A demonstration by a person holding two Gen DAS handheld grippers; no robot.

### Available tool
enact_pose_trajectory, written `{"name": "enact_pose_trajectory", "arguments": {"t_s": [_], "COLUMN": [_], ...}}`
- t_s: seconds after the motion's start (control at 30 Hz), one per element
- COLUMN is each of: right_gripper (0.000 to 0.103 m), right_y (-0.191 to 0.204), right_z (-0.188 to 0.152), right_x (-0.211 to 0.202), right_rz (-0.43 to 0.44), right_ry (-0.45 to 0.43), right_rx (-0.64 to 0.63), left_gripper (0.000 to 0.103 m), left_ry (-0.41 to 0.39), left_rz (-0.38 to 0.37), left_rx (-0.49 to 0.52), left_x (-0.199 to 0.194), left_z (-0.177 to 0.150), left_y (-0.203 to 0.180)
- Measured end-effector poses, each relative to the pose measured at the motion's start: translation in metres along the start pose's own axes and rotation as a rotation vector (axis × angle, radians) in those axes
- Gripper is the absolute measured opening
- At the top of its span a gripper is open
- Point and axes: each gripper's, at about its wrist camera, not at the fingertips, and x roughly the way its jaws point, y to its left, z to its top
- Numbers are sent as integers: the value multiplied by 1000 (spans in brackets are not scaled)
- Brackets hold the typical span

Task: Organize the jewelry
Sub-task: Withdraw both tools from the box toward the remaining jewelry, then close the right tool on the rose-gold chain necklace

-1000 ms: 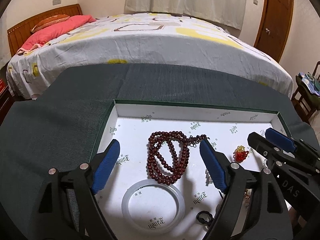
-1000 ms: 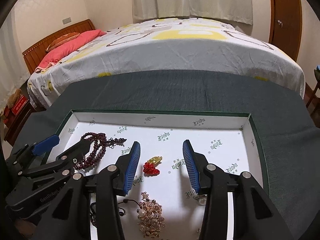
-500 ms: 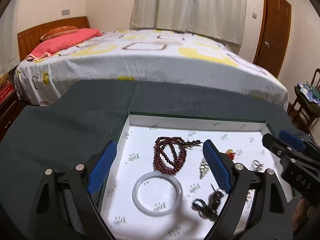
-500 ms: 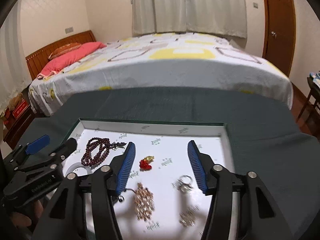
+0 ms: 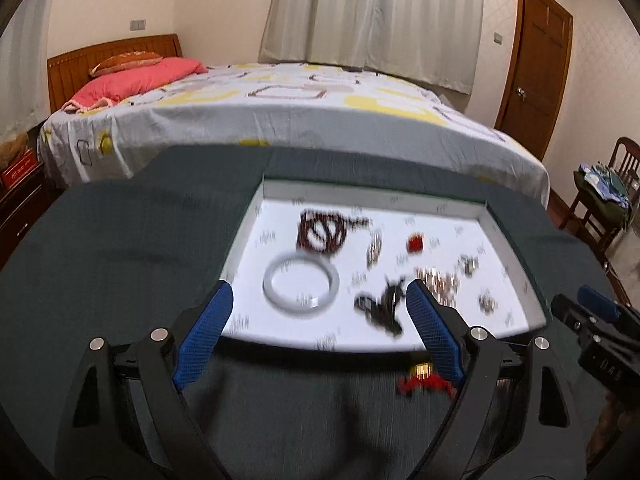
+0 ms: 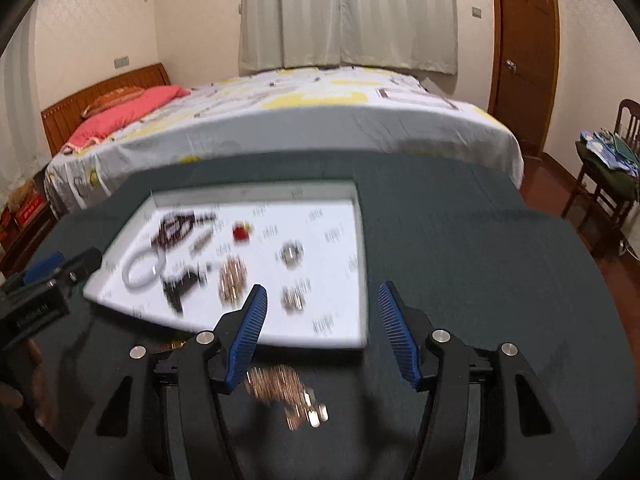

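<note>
Tray rim ahead, both tongs spread

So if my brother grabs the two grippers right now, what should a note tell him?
Left gripper: open, holding nothing, near edge of the tray.
Right gripper: open, holding nothing, over the tray's near right corner.
In the tray: white bangle, dark red bead string, small red charm, black piece, rose-gold cluster, and a few small silvery bits, too blurred to name.
Outside the tray, on the dark cloth: a red-and-gold piece and a rose-gold piece.
Done: most pieces are in the tray.
Left: probably the two outside pieces go in.
</note>
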Motion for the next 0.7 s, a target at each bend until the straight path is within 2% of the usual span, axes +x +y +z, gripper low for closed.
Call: {"name": "enact_pose_trajectory", "arguments": {"t_s": [0.13, 0.27, 0.57, 0.7], "right_gripper": [57, 57, 57, 56], "right_y": [3, 13, 26, 32], "right_z": [-24, -36, -38, -39], "right_x": [10, 17, 41, 42], "right_rz": [17, 34, 49, 34], "right_ry": [63, 87, 155, 160], "right_rx": [4, -14, -41, -98], "left_gripper": [86, 86, 86, 86], "left_ry": [29, 49, 86, 94], "left_rz": [8, 16, 23, 13], "left_rx": [5, 13, 19, 23], "left_x": [-4, -7, -1, 1], "left_z": [-20, -34, -48, -49], "left_y": [1, 0, 2, 0]}}
